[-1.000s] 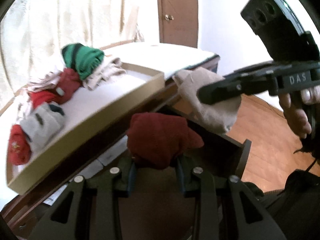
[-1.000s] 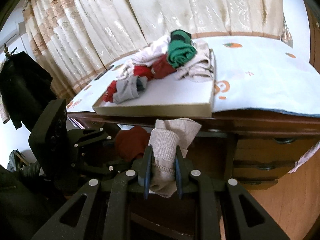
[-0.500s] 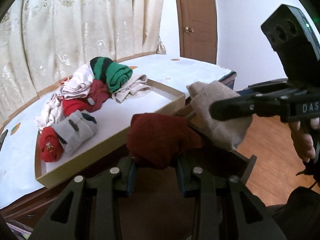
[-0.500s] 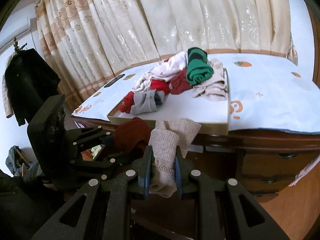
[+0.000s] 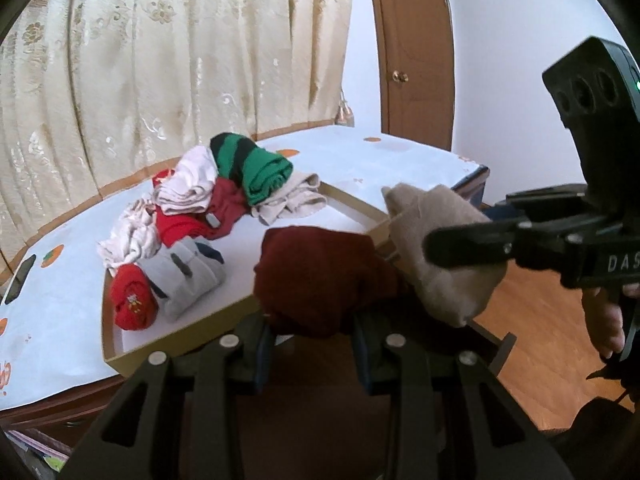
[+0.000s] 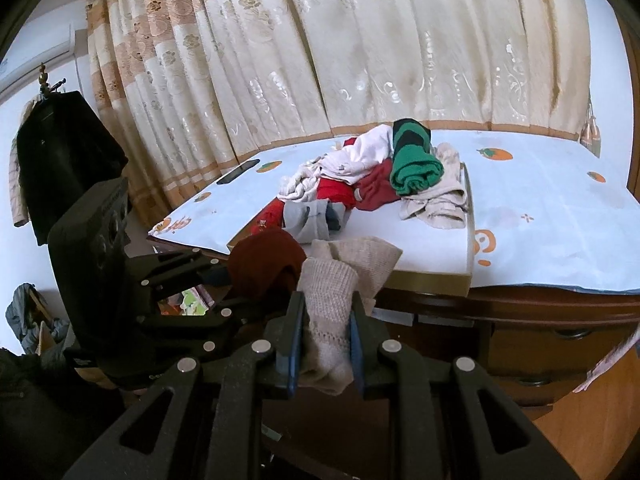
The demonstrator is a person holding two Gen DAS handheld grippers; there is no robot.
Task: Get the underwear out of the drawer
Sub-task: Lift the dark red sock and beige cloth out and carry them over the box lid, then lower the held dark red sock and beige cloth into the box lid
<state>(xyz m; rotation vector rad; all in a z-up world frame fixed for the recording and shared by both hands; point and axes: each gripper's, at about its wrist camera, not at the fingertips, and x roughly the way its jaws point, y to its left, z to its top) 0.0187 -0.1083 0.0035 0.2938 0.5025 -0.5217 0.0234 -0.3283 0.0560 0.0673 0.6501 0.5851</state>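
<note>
**A:** Left wrist view first: your left gripper (image 5: 312,334) is clamped on a dark red bundle of underwear (image 5: 320,276), held up in front of the near edge of the cardboard tray (image 5: 180,338).

**B:** And your right gripper (image 6: 326,340)?

**A:** It is closed around a beige knitted piece (image 6: 332,300), its fingers (image 6: 294,344) pressing the fabric from both sides. You hold both bundles side by side, close to touching, near the tray's front edge.

**B:** Where does the tray sit?

**A:** On the dresser top (image 6: 552,216), which is covered by a pale blue cloth with orange prints. A pile lies in the tray's far half: a green and black striped roll (image 5: 252,166) on top, white pieces (image 5: 188,184) at the left, red ones (image 5: 180,226) under them. A grey folded piece (image 5: 182,278) and a red roll (image 5: 134,302) lie near the tray's front left corner.

**B:** The drawer?

**A:** You have it below your grippers; only its dark front corner (image 5: 502,346) shows. A phone (image 6: 238,172) lies at the dresser top's far left edge, by the curtain (image 6: 360,48).
</note>
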